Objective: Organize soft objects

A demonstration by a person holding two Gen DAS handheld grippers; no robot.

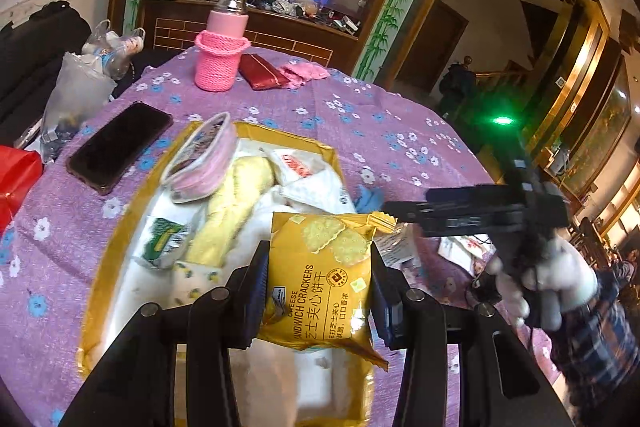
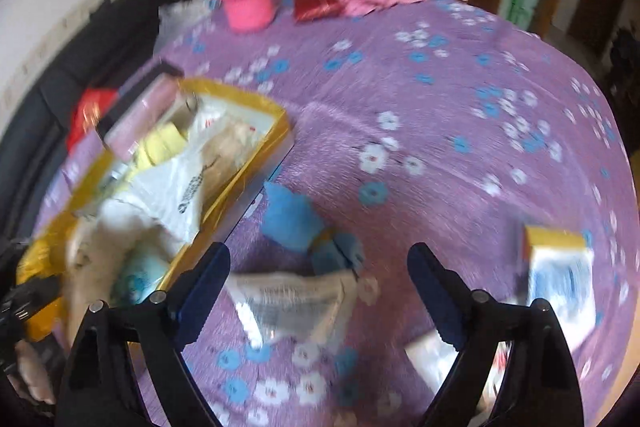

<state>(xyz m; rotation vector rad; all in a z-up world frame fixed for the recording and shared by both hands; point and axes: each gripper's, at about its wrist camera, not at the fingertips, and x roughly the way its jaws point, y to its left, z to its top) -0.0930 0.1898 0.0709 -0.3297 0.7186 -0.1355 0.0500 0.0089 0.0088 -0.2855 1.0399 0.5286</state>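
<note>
My left gripper is shut on a yellow cheese sandwich cracker packet, held just above a gold-rimmed tray. The tray holds several soft things: a pink pouch, a yellow cloth roll and white packets. My right gripper stands open over the purple flowered tablecloth, to the right of the tray's rim. A crinkled clear packet lies on the cloth below its fingers. A blue plush toy lies just beyond them. This view is blurred.
A pink bottle in a knitted sleeve, a red wallet and a pink cloth sit at the far side. A black phone lies left of the tray. A yellow and blue box stands at the right. A gloved hand holds the right gripper.
</note>
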